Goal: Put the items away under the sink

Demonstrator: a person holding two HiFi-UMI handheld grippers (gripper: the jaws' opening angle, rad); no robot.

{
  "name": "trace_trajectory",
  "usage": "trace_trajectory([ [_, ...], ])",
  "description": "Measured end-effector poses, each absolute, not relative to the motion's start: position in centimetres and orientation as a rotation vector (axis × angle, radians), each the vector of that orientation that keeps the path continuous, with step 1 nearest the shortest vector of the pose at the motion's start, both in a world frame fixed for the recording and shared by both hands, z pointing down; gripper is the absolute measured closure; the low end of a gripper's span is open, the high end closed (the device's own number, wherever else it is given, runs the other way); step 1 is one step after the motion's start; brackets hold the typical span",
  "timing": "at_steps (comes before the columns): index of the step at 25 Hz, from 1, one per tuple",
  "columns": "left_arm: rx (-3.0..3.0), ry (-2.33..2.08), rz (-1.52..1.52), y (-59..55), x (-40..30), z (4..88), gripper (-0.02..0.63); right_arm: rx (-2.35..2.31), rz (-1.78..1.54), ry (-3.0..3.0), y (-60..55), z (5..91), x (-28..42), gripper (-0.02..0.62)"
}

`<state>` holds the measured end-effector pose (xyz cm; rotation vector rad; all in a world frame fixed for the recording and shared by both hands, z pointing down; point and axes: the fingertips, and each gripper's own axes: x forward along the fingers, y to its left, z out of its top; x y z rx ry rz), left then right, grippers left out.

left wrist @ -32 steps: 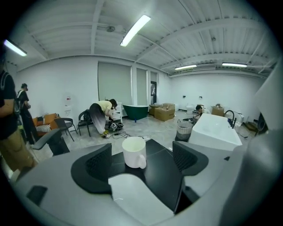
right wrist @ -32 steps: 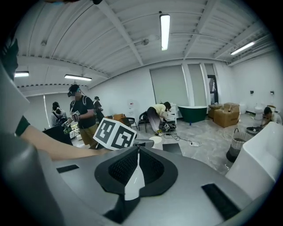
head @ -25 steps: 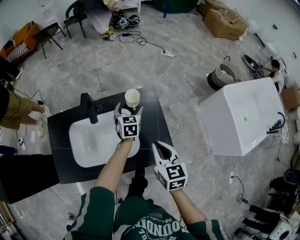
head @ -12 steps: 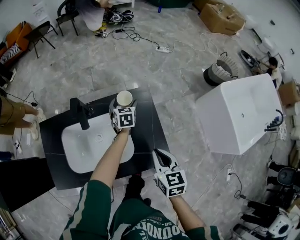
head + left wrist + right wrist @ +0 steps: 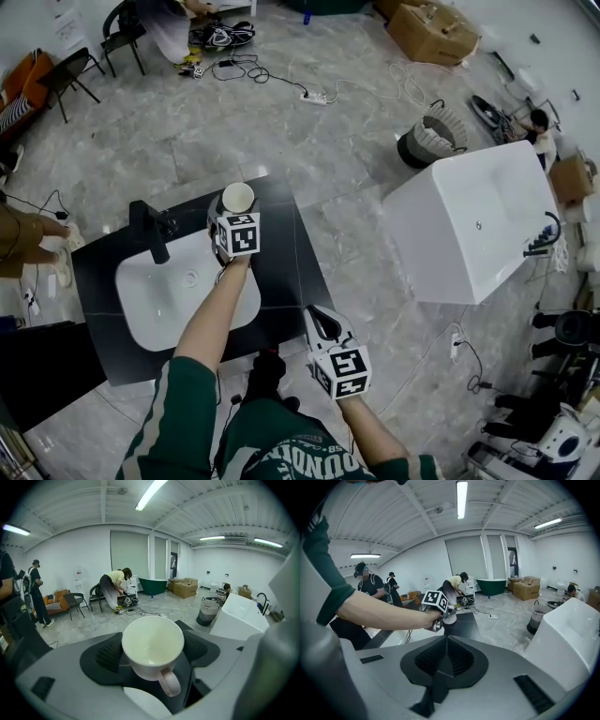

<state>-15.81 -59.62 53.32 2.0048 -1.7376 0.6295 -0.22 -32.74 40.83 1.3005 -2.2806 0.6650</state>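
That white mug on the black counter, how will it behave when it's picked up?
The white mug looks like glazed ceramic: probably rigid, slippery, and breakable if dropped. It looks empty, so it is likely light. It tapers toward the bottom, so a sideways push might tip it.

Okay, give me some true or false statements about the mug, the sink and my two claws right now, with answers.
1. The white ceramic mug stands between the jaws of the left claw. True; those jaws have just been closing.
2. The right claw grips a sponge. False; its jaws are together, with nothing between them.
3. The mug lies tipped over inside the white sink basin. False; it stands upright on the black countertop, beyond the basin.
4. A black faucet stands at the basin's rim. True.
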Motion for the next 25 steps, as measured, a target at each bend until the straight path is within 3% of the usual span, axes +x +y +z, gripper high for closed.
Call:
trace_trajectory([
  [16,2.171,-1.634,0.563,-52.7,-12.9,48.6,0.201,1.309,0.617,-2.318,-28.9,39.3,-0.7,0.552],
  [25,2.262,-1.622,0.567,-41.7,-11.3,44.3,0.201,1.310,0.562,-2.412,-21.0,36.4,-1.1,0.552],
])
